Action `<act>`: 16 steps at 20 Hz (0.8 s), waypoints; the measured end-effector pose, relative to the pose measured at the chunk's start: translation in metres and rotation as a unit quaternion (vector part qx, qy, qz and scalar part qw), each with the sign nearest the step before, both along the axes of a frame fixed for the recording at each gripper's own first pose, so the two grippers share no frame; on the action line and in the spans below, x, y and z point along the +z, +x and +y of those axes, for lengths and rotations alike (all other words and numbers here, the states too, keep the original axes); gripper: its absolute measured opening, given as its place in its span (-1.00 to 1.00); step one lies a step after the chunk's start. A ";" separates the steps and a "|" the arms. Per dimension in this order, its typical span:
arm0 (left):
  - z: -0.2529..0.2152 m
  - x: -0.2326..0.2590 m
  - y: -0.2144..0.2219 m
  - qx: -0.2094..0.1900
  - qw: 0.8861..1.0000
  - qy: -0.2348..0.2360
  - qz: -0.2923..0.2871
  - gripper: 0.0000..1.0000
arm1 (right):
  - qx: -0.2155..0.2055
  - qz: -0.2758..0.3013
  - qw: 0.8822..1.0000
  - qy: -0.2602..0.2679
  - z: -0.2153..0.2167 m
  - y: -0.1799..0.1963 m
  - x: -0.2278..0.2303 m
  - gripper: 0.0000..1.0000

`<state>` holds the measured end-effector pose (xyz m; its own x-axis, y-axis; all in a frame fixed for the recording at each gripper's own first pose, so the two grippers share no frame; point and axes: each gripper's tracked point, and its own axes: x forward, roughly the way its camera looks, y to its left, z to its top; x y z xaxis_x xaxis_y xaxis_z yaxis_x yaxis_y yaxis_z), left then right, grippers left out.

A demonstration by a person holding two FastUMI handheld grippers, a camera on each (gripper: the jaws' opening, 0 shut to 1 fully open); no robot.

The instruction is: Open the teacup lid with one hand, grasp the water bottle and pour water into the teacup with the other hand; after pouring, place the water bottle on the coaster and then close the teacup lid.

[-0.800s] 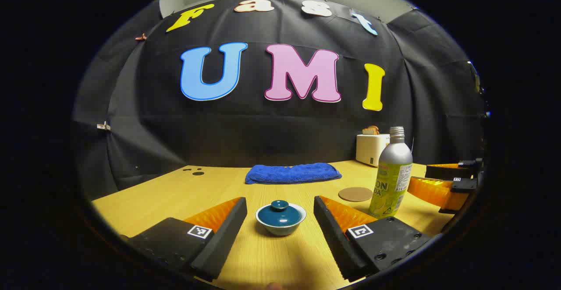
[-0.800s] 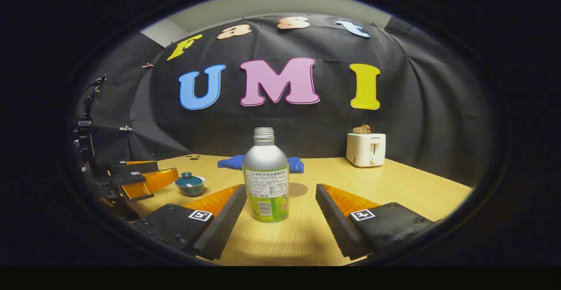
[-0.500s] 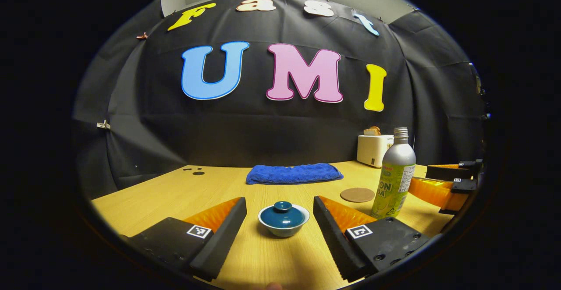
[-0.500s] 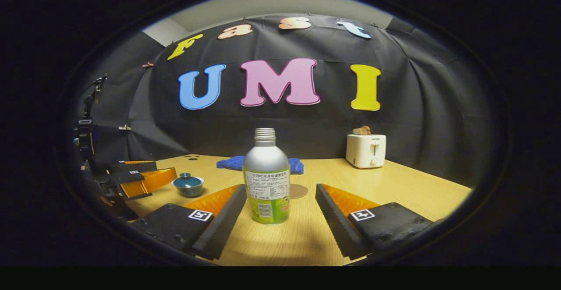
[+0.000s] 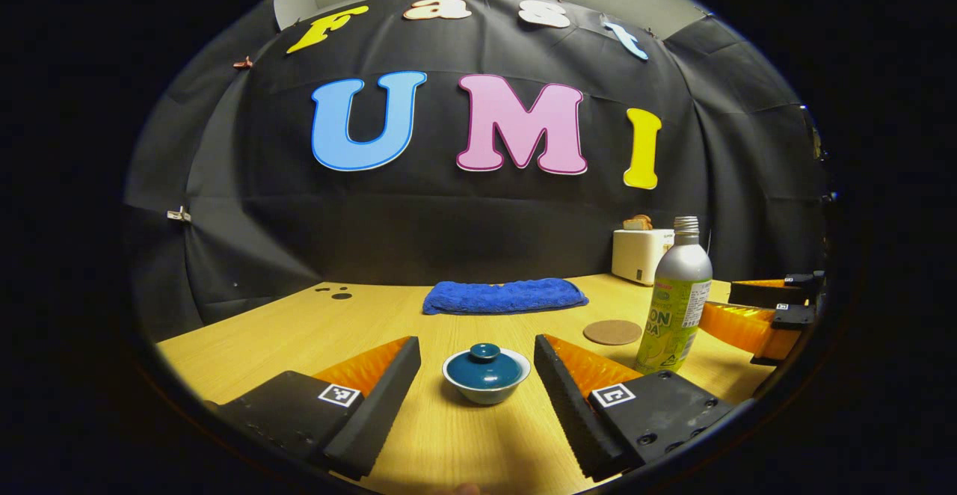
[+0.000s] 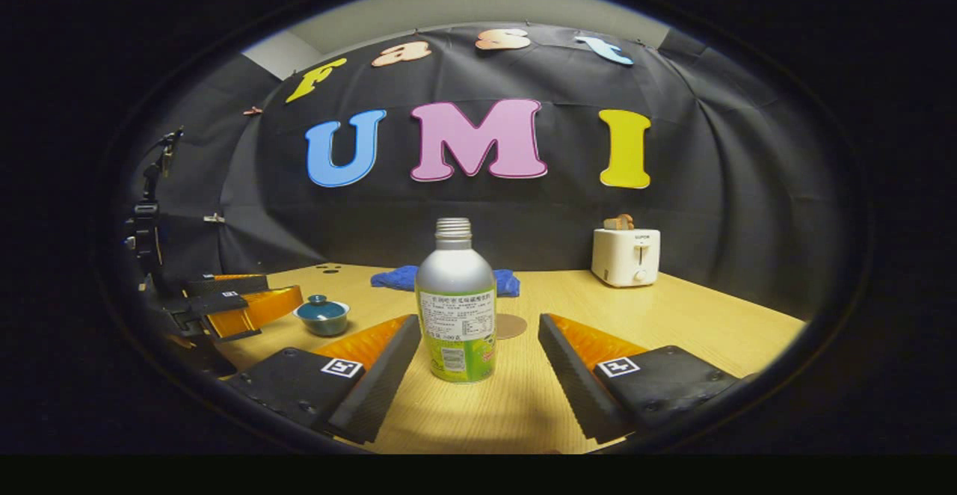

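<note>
A small white teacup with a dark teal lid [image 5: 486, 372] stands on the wooden table, just ahead of and between the fingers of my left gripper [image 5: 477, 364], which is open and not touching it. The silver water bottle with a green label and no cap [image 6: 455, 303] stands upright just ahead of my right gripper [image 6: 478, 342], also open, its fingers apart from the bottle. A round brown coaster [image 5: 612, 331] lies behind the bottle. In the right gripper view the teacup [image 6: 323, 315] sits at the left beside the left gripper [image 6: 224, 304]. The bottle [image 5: 674, 297] and right gripper [image 5: 762, 308] stand at the right of the left gripper view.
A folded blue towel [image 5: 505, 295] lies at the back of the table [image 5: 299, 330]. A white toaster with bread in it [image 6: 624, 254] stands at the back right. Black cloth walls close the booth behind and at the sides.
The left gripper view has shifted slightly, so the teacup and bottle sit a little further right and away. The right gripper has barely moved. Both grippers stay open.
</note>
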<state>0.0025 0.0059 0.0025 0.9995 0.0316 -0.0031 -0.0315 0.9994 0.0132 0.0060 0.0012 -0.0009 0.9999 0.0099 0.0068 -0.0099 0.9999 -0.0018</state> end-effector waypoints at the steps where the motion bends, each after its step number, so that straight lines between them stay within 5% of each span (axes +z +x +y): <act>1: 0.003 -0.001 0.001 0.012 1.000 0.002 0.001 0.93 | 0.002 0.001 1.000 0.000 0.001 0.001 0.000 0.96; 4: 0.008 0.000 -0.002 0.031 0.999 0.007 0.002 0.93 | 0.003 0.001 1.000 0.000 0.001 0.000 -0.001 0.96; 16: 0.001 -0.001 0.003 0.004 1.000 -0.005 0.001 0.93 | 0.017 0.001 1.000 0.000 0.004 0.001 -0.002 0.96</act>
